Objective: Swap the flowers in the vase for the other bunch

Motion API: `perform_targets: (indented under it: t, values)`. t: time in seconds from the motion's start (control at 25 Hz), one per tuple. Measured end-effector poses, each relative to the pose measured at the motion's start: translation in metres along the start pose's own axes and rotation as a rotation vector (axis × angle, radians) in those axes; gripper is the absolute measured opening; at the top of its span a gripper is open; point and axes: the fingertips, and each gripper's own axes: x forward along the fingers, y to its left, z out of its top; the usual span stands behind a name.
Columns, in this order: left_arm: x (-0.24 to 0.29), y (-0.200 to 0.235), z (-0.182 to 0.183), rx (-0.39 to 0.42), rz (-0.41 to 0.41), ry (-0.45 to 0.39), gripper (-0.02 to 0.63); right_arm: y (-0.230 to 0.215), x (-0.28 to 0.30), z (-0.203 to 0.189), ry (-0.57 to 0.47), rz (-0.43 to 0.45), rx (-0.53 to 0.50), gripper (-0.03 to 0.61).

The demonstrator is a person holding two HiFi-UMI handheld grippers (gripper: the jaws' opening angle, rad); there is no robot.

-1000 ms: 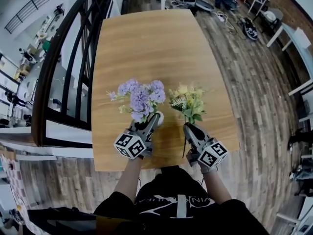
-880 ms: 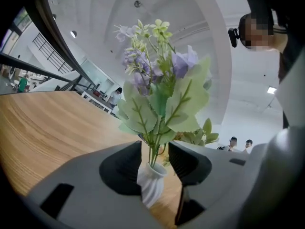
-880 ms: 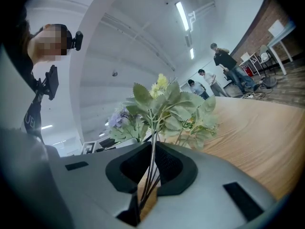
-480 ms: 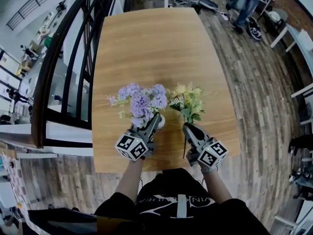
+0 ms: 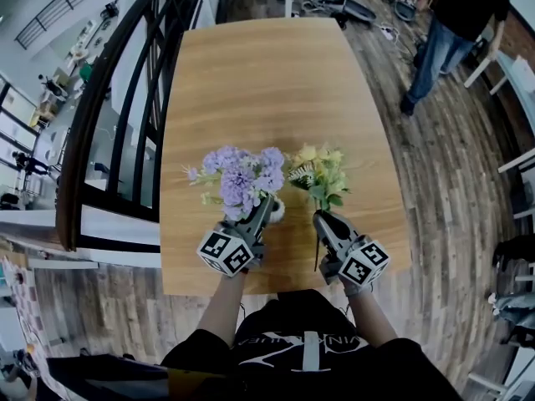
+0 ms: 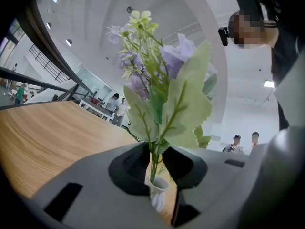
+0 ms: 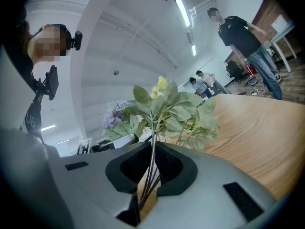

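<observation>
While the left tongs (image 5: 264,210) are closing level around the stems of the purple bunch (image 5: 240,174), just above the lip of the small white vase (image 6: 157,194), we judge the step in hand to be the grasp that will lift the old flowers out. The pads stand on either side of the thin green stems and do not yet look pressed onto them. We want them to finish closing squarely, catching all the stems together and missing the vase rim just below.

The vase stands on the bench (image 5: 251,82) near its front edge. It looks light and narrow, and nothing holds it down. We would pull slowly and straight up along its axis, so that it neither tips nor rides up with the stems.

To the right, the yellow bunch (image 5: 319,172) stands upright with its blooms just beside the purple ones and its stems clamped in the right tongs (image 5: 321,219). We would hold that hand off until the vase is empty, so the two bunches do not tangle.
</observation>
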Motion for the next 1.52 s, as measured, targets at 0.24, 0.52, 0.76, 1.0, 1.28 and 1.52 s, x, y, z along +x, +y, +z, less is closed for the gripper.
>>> perform_targets:
  t: [0.24,0.52,0.76,1.0,1.28,1.52]
  values:
    - [0.0,-0.006,0.014,-0.001,-0.011,-0.025,0.081,0.005,0.0,0.007,-0.016,0.013,-0.013,0.046]
    - [-0.004,-0.016,0.03,-0.006,-0.03,-0.054,0.078,0.012,-0.002,0.013,-0.033,0.023,-0.025,0.046]
    - [-0.007,-0.024,0.046,-0.014,-0.05,-0.089,0.077,0.018,-0.003,0.018,-0.051,0.031,-0.032,0.046]
    - [-0.016,-0.029,0.061,-0.016,-0.062,-0.12,0.075,0.026,-0.002,0.022,-0.073,0.04,-0.037,0.046]
    - [-0.024,-0.04,0.079,-0.013,-0.074,-0.148,0.074,0.036,-0.004,0.028,-0.093,0.045,-0.041,0.046]
    - [-0.037,-0.042,0.094,-0.017,-0.081,-0.195,0.074,0.041,-0.004,0.028,-0.112,0.05,-0.036,0.046]
